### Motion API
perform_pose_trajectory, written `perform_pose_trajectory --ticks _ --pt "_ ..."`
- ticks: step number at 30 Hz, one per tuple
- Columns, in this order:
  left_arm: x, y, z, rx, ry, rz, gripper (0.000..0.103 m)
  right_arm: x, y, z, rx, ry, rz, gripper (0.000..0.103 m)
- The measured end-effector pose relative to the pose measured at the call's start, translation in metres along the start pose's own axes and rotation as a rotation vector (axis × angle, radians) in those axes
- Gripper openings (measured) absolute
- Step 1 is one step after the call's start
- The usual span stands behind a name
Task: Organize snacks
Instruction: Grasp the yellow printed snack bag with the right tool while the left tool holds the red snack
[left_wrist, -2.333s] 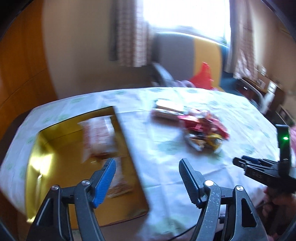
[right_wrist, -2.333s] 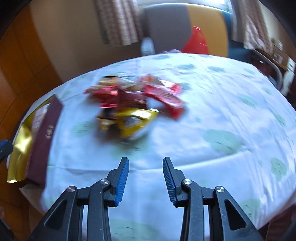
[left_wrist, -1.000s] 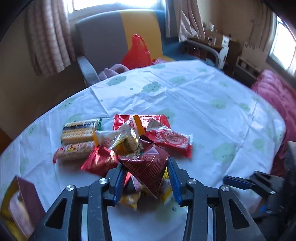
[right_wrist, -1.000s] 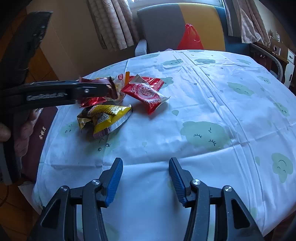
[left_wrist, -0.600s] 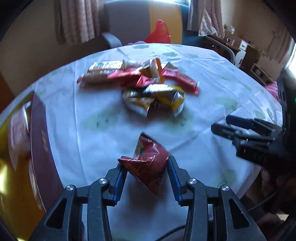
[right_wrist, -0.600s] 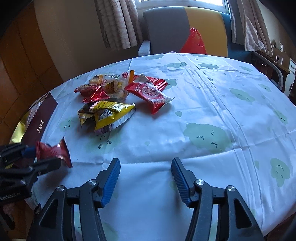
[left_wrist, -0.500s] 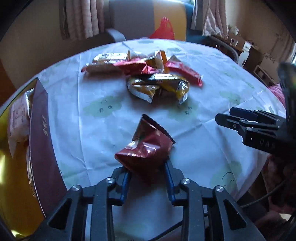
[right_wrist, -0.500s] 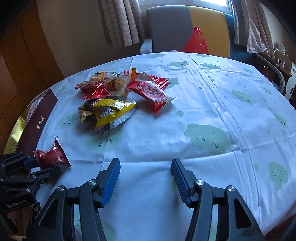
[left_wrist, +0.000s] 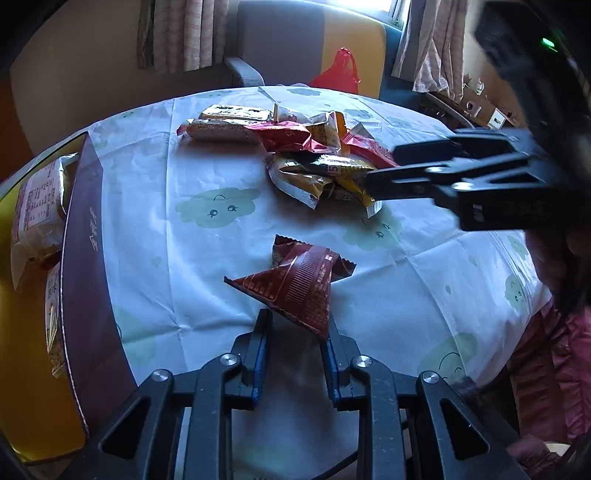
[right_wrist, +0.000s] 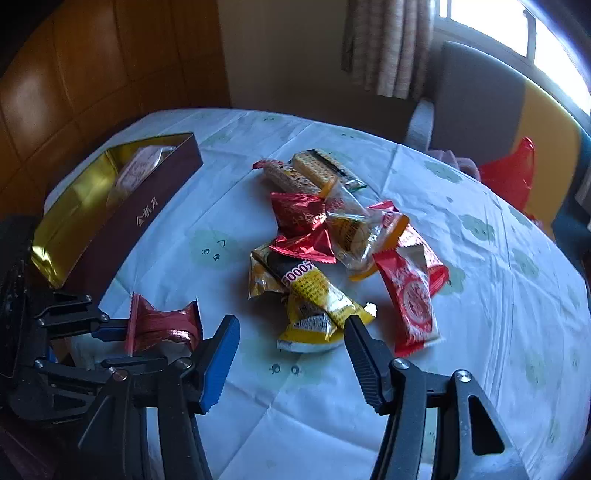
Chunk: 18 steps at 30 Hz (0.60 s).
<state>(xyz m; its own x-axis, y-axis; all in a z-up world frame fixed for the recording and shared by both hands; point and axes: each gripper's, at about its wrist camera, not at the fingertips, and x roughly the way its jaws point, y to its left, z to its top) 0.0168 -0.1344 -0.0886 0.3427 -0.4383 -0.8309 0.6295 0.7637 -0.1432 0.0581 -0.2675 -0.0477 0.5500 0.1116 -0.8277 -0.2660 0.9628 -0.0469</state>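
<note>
My left gripper (left_wrist: 297, 321) is shut on a dark red foil snack packet (left_wrist: 299, 282) and holds it above the table's near edge; the packet also shows in the right wrist view (right_wrist: 162, 326). My right gripper (right_wrist: 291, 336) is open and empty, its fingers straddling a yellow snack bag (right_wrist: 314, 306) at the near side of the snack pile (right_wrist: 343, 229). The pile shows in the left wrist view (left_wrist: 306, 147) with my right gripper (left_wrist: 373, 177) reaching into it. A maroon box with a gold inside (right_wrist: 110, 218) holds several packets.
The round table has a white cloth with green cloud prints (right_wrist: 498, 295). The box (left_wrist: 85, 258) lies at the table's left edge. A grey and yellow armchair (left_wrist: 306, 48) with a red bag (left_wrist: 338, 70) stands behind the table.
My left gripper lifted the dark red packet from the pile and drew it back to the near edge by the box. My right gripper moved forward and left to the pile.
</note>
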Motion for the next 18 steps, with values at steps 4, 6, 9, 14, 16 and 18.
perform_pose_trajectory --ticks 4,6,9,14,16,18 --pt "0.000 0.000 -0.001 0.002 -0.005 -0.001 0.026 0.030 0.000 0.020 -0.114 0.086 -0.020 0.061" --pt "0.000 -0.001 -0.001 0.005 -0.005 0.000 0.026 0.044 -0.002 0.026 -0.143 0.132 0.002 0.061" --pt "-0.001 -0.001 -0.001 0.010 -0.002 -0.005 0.026 0.060 -0.004 0.028 -0.143 0.176 0.038 0.059" --pt "-0.004 -0.002 0.000 0.019 0.012 -0.037 0.046 0.050 0.003 0.007 -0.117 0.147 0.068 0.036" --pt "-0.010 -0.003 -0.001 0.019 0.010 -0.027 0.058 0.041 0.003 -0.008 -0.094 0.143 0.072 0.035" --pt "-0.019 -0.005 -0.002 0.026 -0.009 -0.027 0.061 0.032 0.003 -0.024 -0.061 0.148 0.075 0.035"
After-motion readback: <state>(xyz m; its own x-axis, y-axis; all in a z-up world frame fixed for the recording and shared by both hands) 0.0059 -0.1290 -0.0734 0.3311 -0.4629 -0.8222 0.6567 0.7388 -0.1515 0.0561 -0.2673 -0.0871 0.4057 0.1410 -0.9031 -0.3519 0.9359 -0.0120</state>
